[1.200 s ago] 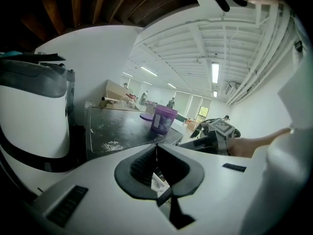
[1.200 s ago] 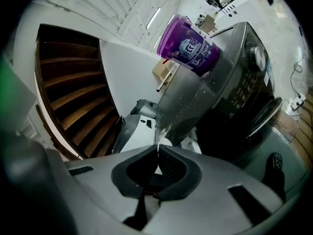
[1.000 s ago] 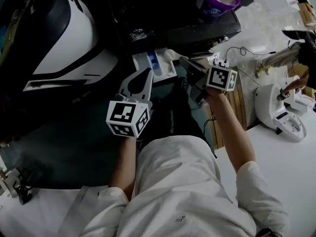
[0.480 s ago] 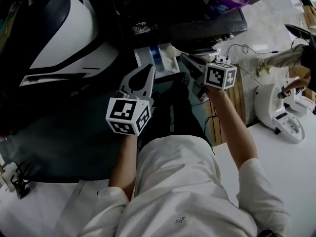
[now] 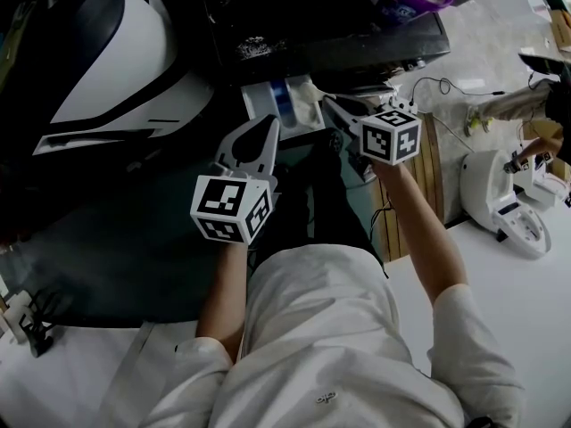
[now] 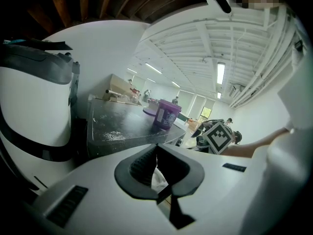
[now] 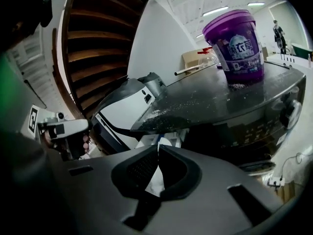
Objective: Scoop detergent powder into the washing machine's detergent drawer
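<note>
Head view: right gripper (image 5: 332,105) holds, seemingly, a scoop (image 7: 154,180) over the drawer (image 5: 260,105).

At lower centre the left gripper (image 6: 157,150) is holding its jaws closed tip to tip, while a purple tub (image 6: 166,114) is standing mid-frame on the dark machine top (image 6: 122,127).

White appliance (image 5: 501,194), perhaps, near wooden slats (image 5: 435,185).

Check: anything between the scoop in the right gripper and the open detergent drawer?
Nothing visible does. The right gripper holds the scoop right at the open drawer. The left gripper, shut, hangs in front of the drawer, off to one side of the scoop. The purple tub stands on the machine top, out of the way.
</note>
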Action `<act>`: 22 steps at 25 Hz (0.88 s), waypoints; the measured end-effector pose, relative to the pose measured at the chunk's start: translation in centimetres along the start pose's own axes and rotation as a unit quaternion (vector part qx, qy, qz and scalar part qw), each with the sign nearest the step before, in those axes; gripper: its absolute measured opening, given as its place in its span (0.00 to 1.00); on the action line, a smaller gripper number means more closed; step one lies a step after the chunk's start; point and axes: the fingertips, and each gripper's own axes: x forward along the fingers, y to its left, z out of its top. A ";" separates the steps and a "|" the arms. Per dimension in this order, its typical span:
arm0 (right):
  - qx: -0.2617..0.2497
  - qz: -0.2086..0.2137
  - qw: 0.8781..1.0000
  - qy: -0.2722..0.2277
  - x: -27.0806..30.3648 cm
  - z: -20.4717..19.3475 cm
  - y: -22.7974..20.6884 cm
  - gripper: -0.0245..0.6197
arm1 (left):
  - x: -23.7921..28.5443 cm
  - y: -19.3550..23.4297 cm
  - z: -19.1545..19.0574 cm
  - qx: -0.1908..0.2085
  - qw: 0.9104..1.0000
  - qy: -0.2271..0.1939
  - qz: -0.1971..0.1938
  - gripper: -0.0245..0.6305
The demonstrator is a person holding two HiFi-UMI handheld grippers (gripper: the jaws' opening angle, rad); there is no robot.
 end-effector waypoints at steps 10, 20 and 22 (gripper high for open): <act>-0.132 -0.037 0.990 0.034 0.9 -0.3 0.4 0.05 | 0.1 0.0 -0.2 0.003 1.000 0.001 0.002 0.07; -0.221 -0.063 0.972 0.056 1.5 -0.8 0.9 0.05 | -0.1 0.0 -0.2 -0.001 1.000 -0.002 0.001 0.07; -0.241 -0.066 0.967 0.058 1.7 -0.7 1.0 0.05 | -0.1 0.0 -0.2 -0.001 1.000 -0.002 0.001 0.07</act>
